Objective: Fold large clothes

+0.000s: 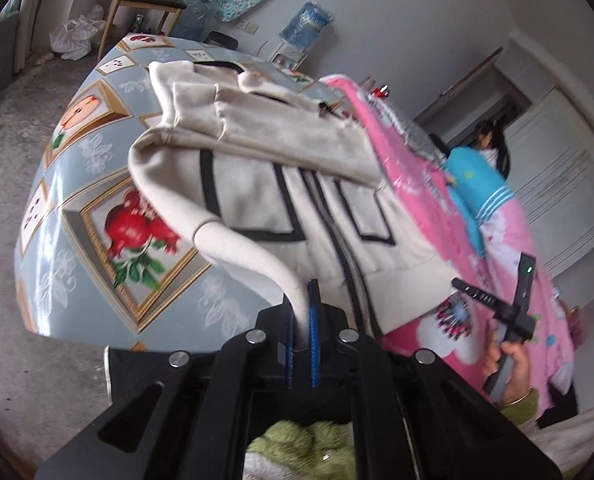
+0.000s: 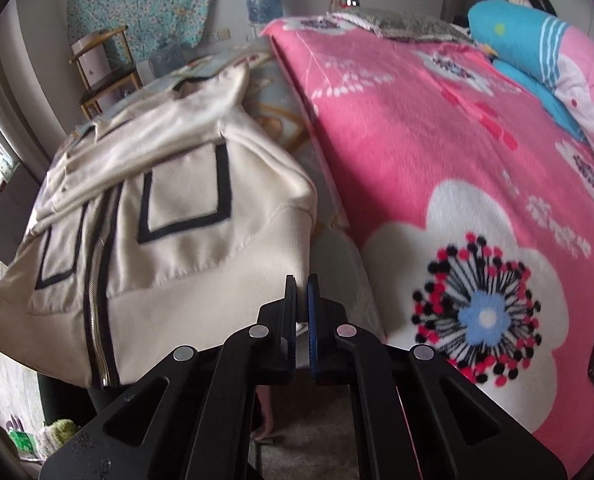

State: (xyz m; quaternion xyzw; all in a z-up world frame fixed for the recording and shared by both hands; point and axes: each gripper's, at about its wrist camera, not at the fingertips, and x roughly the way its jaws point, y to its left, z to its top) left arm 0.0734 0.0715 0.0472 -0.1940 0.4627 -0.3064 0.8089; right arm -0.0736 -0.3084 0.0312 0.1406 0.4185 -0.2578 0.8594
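The cream zip-up jacket with black rectangle trim point(image 1: 257, 184) lies on the fruit-print desk point(image 1: 109, 216), sleeves apparently folded in; left tongs point(image 1: 301, 320) and right tongs point(image 2: 301, 308) each pinch its near hem; the lengthwise fold remains.

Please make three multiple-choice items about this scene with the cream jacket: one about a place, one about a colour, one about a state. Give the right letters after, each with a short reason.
1. Where does the pink blanket lie, seen from the right wrist camera?
A. To the right of the cream jacket
B. Under the wooden chair
C. On the floor

2. What colour are the rectangular outlines on the jacket front?
A. Red
B. Black
C. Green

3. What is the state of the left gripper?
A. Open, nothing between the jaws
B. Shut on the jacket hem
C. Shut on a bottle

Answers: 1 A, the blanket fills the right side beside the jacket. 2 B, the pocket outlines are black bands. 3 B, cream fabric is pinched between its jaws.
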